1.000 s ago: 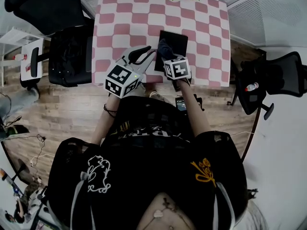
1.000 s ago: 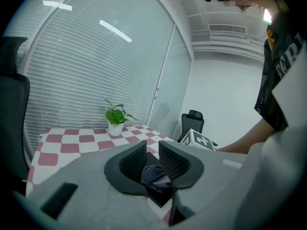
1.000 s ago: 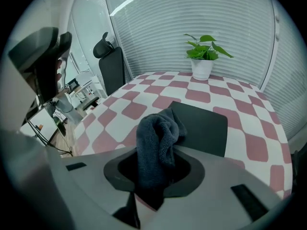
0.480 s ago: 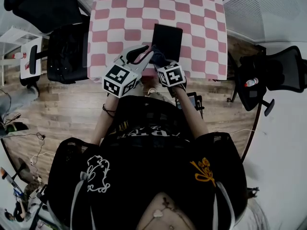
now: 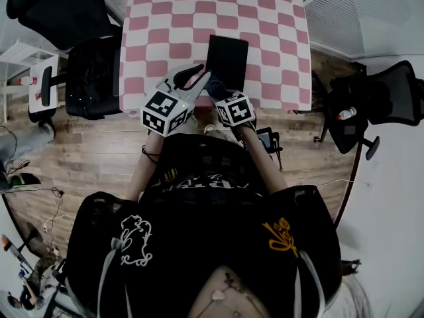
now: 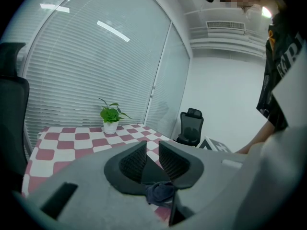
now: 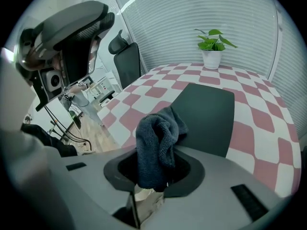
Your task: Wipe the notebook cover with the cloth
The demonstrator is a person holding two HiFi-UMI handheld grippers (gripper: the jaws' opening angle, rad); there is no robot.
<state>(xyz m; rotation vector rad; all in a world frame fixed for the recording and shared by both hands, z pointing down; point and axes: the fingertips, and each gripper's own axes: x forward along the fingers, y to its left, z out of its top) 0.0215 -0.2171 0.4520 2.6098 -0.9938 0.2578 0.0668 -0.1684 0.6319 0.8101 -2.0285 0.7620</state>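
- Head view: my left gripper (image 5: 193, 76) and right gripper (image 5: 217, 88) sit side by side at the near edge of the pink-and-white checked surface (image 5: 165, 32). A flat, matte black rectangular notebook (image 5: 227, 59) lies closed on it, near that edge. A dark, bunched cloth (image 5: 214, 83) sits at the notebook's near left corner, at the right gripper's tip. I cannot tell from here whether it presses on the cover.
- Left gripper view: the ribbed black fingers (image 6: 133, 161) of the left gripper (image 6: 152, 153) stand slightly apart in a narrow V, with nothing pinched between them. Below the gap I see a crumpled fold of the cloth (image 6: 161, 192). A small leafy plant (image 6: 111, 115) in a white pot stands at the far end of the surface (image 6: 62, 145).
- Right gripper view: the right gripper (image 7: 154, 170) has its fingers pressed onto the cloth (image 7: 158, 143), a blue-grey knitted fabric that rises from them in a loose, folded clump. Just beyond it the notebook (image 7: 207, 114) shows a smooth, plain dark cover, flat on the checked surface (image 7: 271, 128). The potted plant (image 7: 212, 46) stands well behind it.
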